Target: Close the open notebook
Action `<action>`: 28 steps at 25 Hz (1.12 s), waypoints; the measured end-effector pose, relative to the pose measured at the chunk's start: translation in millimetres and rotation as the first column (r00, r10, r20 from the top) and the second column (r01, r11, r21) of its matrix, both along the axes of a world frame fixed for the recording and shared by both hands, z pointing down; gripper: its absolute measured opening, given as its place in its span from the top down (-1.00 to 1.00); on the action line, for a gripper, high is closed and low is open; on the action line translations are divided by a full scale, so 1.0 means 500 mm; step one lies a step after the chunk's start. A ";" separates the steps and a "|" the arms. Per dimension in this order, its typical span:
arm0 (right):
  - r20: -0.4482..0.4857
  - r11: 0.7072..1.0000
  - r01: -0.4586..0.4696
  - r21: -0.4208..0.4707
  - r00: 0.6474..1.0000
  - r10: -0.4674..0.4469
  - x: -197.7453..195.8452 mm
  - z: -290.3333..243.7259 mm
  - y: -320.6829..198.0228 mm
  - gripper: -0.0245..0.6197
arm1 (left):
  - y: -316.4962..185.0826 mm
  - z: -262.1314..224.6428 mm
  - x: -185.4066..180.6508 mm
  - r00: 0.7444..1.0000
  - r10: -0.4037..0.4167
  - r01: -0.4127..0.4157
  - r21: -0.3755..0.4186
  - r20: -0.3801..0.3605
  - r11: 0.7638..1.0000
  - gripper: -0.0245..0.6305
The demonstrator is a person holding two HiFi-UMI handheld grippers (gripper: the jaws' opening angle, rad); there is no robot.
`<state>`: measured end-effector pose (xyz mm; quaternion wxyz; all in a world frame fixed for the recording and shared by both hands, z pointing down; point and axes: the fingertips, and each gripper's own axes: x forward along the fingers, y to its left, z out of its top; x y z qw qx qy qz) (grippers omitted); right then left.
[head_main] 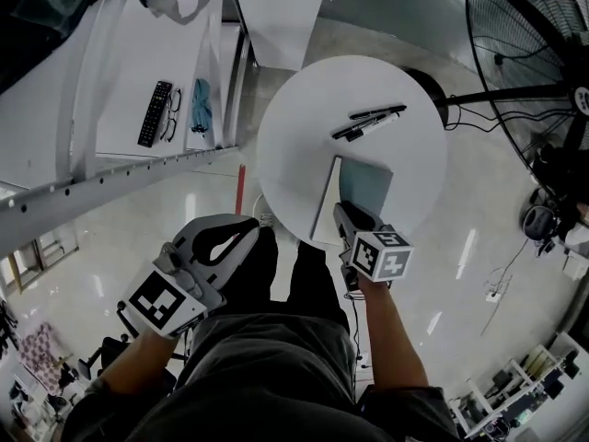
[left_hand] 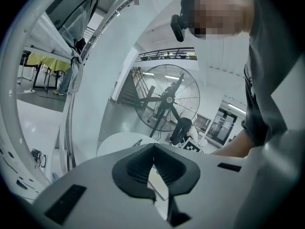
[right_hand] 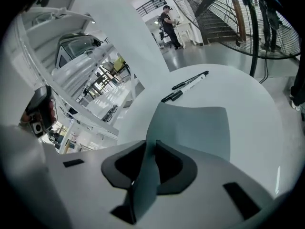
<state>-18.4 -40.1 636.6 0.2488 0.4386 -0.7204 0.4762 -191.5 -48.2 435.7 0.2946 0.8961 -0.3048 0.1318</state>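
- The fingers of our right gripper pinch the grey-blue paper notebook's near edge, lower centre, on the round white desk.
- The fingers of our left gripper are closed and empty.

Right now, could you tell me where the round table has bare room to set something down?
The table is bare across its left half, from the notebook to the rim; a narrower strip lies right of it. The middle is crowded: pens, notebook and the right gripper on its cover.
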 end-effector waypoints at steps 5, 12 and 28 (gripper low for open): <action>-0.020 1.000 0.006 -0.022 1.000 -0.006 -0.013 0.024 0.000 0.65 | 0.002 0.008 -0.019 1.000 -0.015 0.015 -0.010 0.001 1.000 0.88; -0.046 0.999 0.003 -0.050 0.999 -0.005 -0.029 0.048 0.001 0.57 | 0.004 0.014 -0.035 1.000 -0.025 0.025 -0.014 -0.001 1.000 0.88; -0.017 1.000 -0.014 -0.025 1.000 0.013 -0.030 0.019 -0.001 0.49 | -0.007 -0.018 -0.018 1.000 -0.005 0.005 0.029 -0.005 1.000 0.88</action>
